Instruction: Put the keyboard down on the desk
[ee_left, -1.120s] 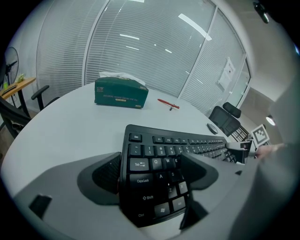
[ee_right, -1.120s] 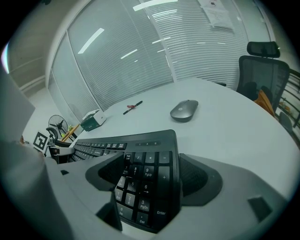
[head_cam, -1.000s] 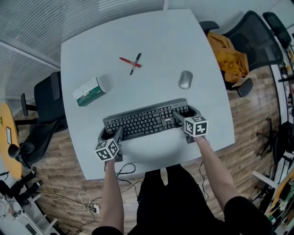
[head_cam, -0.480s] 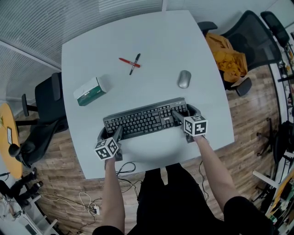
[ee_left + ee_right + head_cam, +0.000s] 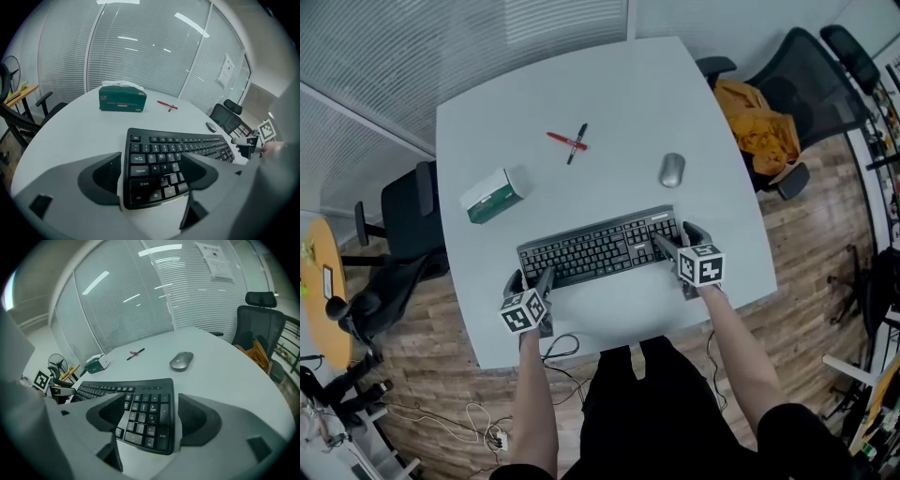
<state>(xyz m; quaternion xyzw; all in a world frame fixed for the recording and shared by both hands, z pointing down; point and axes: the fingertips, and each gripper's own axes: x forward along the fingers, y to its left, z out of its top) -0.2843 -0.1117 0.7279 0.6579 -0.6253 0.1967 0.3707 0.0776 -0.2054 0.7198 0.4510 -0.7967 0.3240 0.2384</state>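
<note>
A black keyboard (image 5: 600, 248) lies flat on the white desk (image 5: 609, 103), near its front edge. My left gripper (image 5: 530, 275) straddles the keyboard's left end (image 5: 154, 161): one jaw stands off that end with a thin gap, the other hangs over the keys. At the right end (image 5: 150, 416) my right gripper (image 5: 675, 234) stands the same way, its outer jaw apart from the keyboard's edge. Both grippers (image 5: 150, 161) (image 5: 152, 404) look open, and nothing is lifted.
A grey mouse (image 5: 672, 170) sits just behind the keyboard's right end. Further back lie a green tissue box (image 5: 495, 195) and two crossed pens (image 5: 570, 142). Black office chairs stand at the desk's left (image 5: 403, 216) and right, the right one holding an orange garment (image 5: 769, 131). Cables (image 5: 558, 347) trail on the floor.
The head view has shifted slightly. The keyboard keeps its place relative to the mouse, and both grippers stay at its ends.
</note>
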